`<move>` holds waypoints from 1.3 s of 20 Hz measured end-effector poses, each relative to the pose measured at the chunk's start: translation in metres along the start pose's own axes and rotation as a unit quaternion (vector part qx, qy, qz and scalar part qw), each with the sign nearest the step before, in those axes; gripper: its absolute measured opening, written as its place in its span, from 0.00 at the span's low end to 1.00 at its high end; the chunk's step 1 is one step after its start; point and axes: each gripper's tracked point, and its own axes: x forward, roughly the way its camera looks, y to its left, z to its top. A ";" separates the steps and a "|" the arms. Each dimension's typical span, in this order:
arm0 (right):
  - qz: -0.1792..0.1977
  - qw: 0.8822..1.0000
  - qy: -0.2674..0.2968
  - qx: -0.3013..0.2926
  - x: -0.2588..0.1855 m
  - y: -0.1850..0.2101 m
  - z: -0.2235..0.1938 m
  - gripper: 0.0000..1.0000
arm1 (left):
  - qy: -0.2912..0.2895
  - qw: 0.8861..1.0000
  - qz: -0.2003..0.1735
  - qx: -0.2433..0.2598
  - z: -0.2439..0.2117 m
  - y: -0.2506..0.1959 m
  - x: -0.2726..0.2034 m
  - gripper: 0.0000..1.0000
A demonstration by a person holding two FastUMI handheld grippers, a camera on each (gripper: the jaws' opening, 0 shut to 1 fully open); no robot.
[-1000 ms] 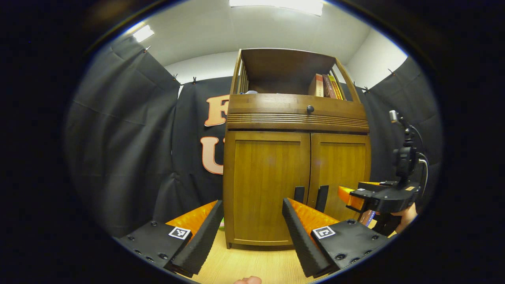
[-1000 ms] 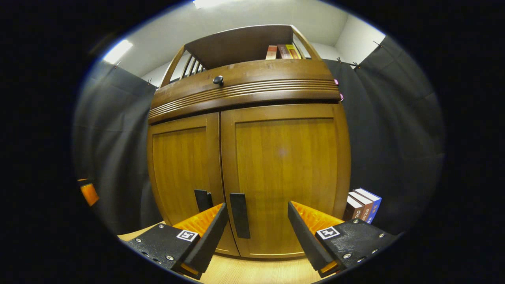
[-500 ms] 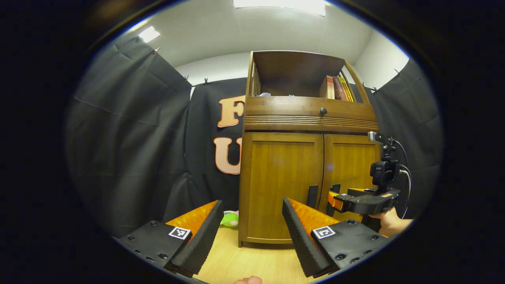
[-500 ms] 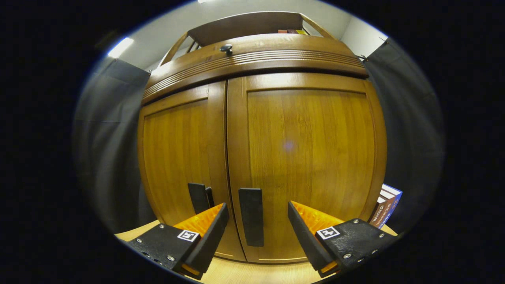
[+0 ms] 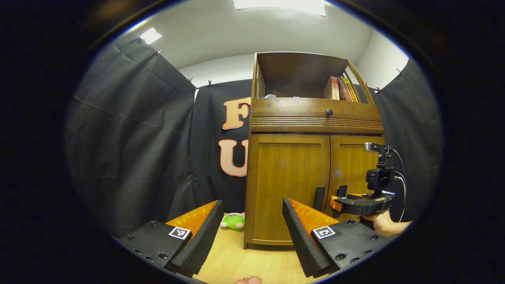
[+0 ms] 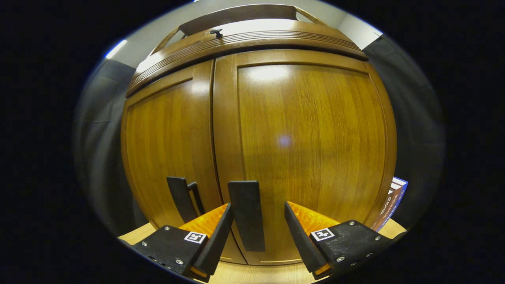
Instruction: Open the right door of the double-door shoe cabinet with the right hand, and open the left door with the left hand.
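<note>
Right up at the shoe cabinet (image 6: pixel 284 130), the right hand-held gripper (image 6: pixel 256 232) gapes wide around the right door's handle (image 6: pixel 246 215), the left hand-held gripper (image 5: pixel 250 232) hangs wide before both closed doors, and books (image 5: pixel 341 88) stand on its top shelf.

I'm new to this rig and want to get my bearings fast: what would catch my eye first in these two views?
The wooden shoe cabinet dominates, both doors shut, looming large in the right gripper view. There the right gripper has open jaws straddling the right door's dark handle, not yet pressing it. In the left gripper view the left gripper hangs back, jaws open, with a green plush toy on the floor by the cabinet's left foot.
</note>
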 end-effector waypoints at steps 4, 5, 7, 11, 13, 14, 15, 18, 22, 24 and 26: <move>-0.011 1.000 -0.019 -0.018 0.002 0.001 0.002 0.76 | 0.005 1.000 0.003 0.001 -0.006 0.003 0.005 0.96; -0.005 1.000 -0.020 -0.021 0.003 0.006 0.001 0.74 | 0.004 1.000 0.002 0.001 -0.006 0.001 0.005 0.98; 0.010 0.999 -0.023 -0.028 0.005 0.018 -0.002 0.55 | -0.003 1.000 -0.001 0.004 -0.002 -0.001 0.006 0.95; 0.025 0.999 -0.023 -0.034 0.004 0.019 -0.003 0.33 | -0.010 1.000 -0.012 0.016 0.004 -0.011 0.005 0.94; 0.030 0.999 -0.017 -0.033 0.004 0.019 -0.003 0.30 | -0.008 1.000 -0.024 0.014 0.004 -0.020 0.003 0.94; 0.029 0.999 -0.018 -0.037 0.004 0.019 -0.003 0.30 | -0.007 1.000 -0.028 0.011 0.004 -0.024 0.003 0.96; 0.027 0.999 -0.019 -0.043 0.003 0.019 -0.003 0.20 | -0.007 0.999 -0.033 0.009 0.005 -0.027 0.000 0.96; 0.026 0.999 -0.016 -0.042 0.001 0.019 -0.004 0.17 | -0.008 0.999 -0.039 0.004 0.009 -0.033 -0.006 0.96; 0.036 0.998 -0.019 -0.046 -0.007 0.020 -0.003 0.24 | -0.011 0.999 -0.038 0.004 0.014 -0.035 -0.014 0.94; 0.042 0.998 -0.022 -0.043 -0.017 0.019 -0.004 0.20 | -0.010 0.999 -0.040 0.005 0.015 -0.039 -0.017 0.96; 0.047 0.998 -0.025 -0.038 -0.026 0.018 -0.005 0.36 | -0.009 0.999 -0.045 0.007 0.014 -0.043 -0.021 0.94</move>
